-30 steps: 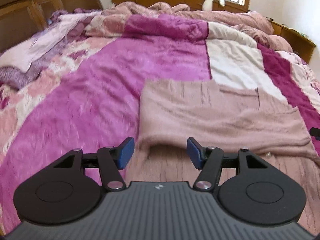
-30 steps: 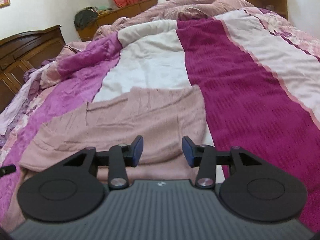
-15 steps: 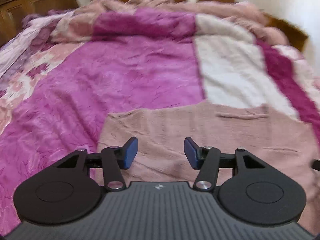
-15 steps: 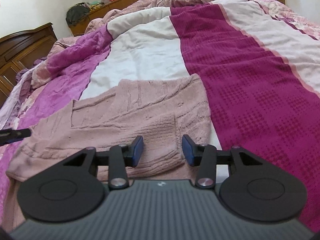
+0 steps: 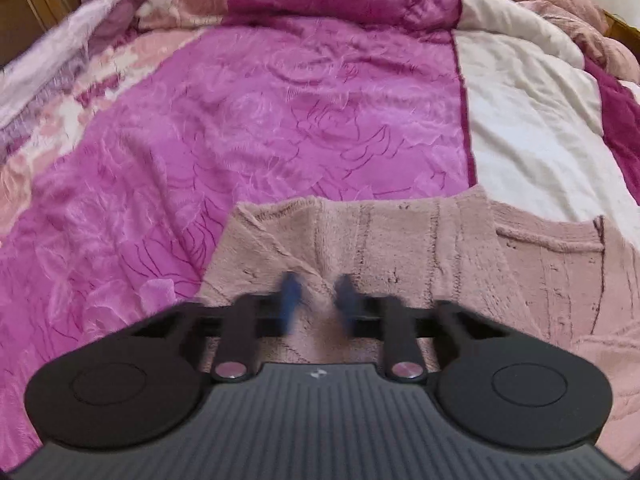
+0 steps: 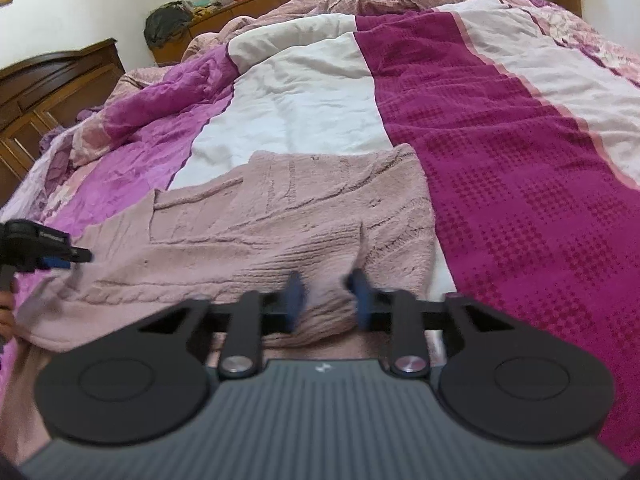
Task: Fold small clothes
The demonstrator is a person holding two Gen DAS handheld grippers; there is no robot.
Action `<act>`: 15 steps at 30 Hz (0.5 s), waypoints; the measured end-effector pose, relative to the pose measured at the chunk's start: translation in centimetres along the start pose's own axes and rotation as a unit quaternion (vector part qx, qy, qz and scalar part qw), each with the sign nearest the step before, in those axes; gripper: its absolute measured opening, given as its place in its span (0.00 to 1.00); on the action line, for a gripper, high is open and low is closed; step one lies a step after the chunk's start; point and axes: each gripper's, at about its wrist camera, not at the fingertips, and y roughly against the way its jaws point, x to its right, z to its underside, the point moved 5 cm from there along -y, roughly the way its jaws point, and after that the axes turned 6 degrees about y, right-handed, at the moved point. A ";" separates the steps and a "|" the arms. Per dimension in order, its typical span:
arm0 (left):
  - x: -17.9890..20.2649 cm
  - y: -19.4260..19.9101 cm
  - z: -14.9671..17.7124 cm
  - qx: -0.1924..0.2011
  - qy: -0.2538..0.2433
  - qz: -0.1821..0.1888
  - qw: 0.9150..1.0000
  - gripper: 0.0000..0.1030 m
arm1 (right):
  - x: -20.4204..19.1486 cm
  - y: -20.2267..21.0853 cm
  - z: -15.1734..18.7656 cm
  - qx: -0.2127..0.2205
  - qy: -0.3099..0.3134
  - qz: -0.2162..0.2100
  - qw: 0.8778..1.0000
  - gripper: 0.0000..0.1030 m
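Spread across the bed's magenta blanket (image 5: 280, 128), the pink sweater (image 5: 400, 248) is lying half folded; the left tool (image 5: 318, 300) and right tool (image 6: 326, 300) have just been closing, pinching its near edge, readying another fold.

A dusty-pink cable-knit sweater (image 6: 280, 220) lies on a bed cover (image 5: 280, 120) of bright magenta with a faint rose pattern, a plain white panel (image 6: 296, 112) and a deep crimson waffle-textured stripe (image 6: 500, 168). The black grippers carry blue fingers (image 6: 294, 296).
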 end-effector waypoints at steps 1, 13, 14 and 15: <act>0.0 0.4 0.1 0.006 0.002 0.009 1.000 0.10 | -0.1 0.2 -0.1 0.001 0.007 0.001 1.000 0.15; -0.5 5.3 -1.0 0.141 0.017 0.014 0.990 0.06 | -0.7 4.5 -4.8 0.106 0.048 0.028 0.993 0.12; -0.3 5.1 -1.0 0.140 0.016 0.018 0.990 0.06 | -0.5 4.2 -4.8 0.104 0.052 0.037 0.993 0.12; -0.2 4.8 -1.0 0.135 0.015 0.021 0.990 0.06 | -0.2 3.5 -4.6 0.096 0.053 0.043 0.993 0.12</act>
